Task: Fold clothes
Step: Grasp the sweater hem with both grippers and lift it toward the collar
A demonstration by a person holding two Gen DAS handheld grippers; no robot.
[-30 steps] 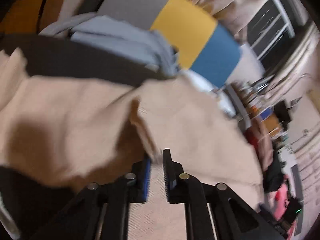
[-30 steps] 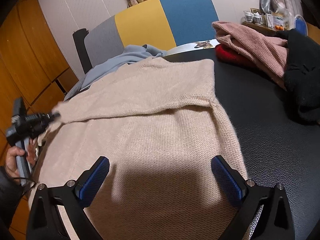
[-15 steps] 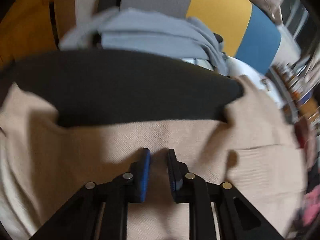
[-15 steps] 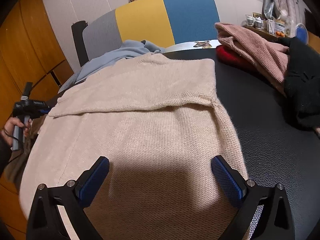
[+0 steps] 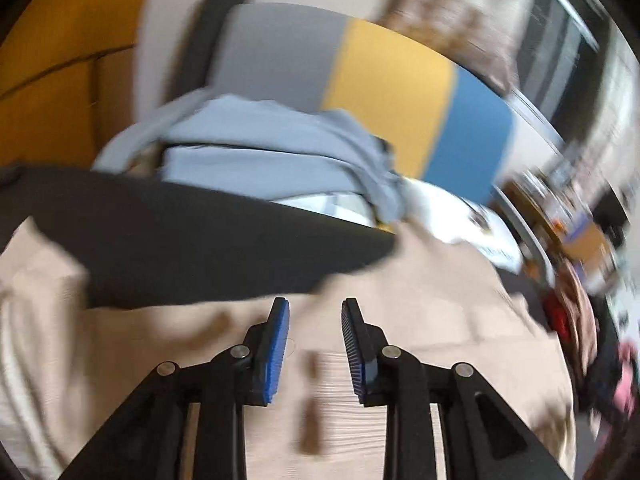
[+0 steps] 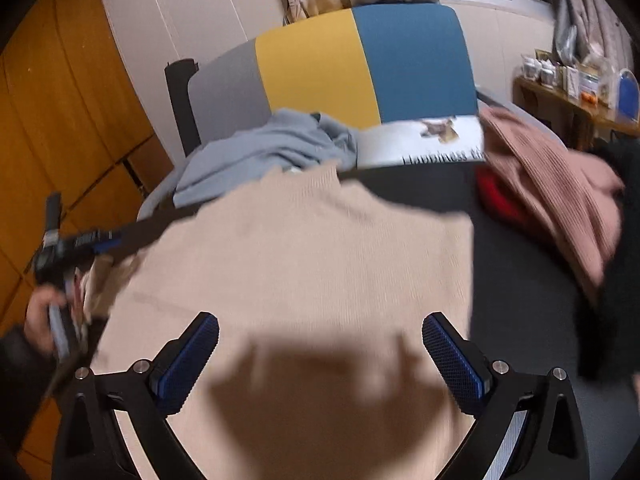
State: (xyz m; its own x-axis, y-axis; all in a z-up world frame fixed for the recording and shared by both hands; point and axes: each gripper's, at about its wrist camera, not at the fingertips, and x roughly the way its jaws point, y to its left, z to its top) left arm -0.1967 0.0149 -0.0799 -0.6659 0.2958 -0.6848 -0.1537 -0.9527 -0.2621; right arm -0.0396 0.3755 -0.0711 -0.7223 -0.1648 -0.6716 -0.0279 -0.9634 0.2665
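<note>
Beige sweater [image 6: 304, 280] lies half-folded; my left gripper [image 5: 314, 344], jaws just parting and empty, and wide-open right gripper [image 6: 320, 356] should next pinch one edge evenly.

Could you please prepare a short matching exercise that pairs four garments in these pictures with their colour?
Things:
1. sweater spread flat
2. garment on the chair seat
3. knit on the pile at the right
4. item under that knit

Colours:
A. red
B. beige
C. dusty pink
D. pale blue

Pairs: 1-B, 2-D, 3-C, 4-A
</note>
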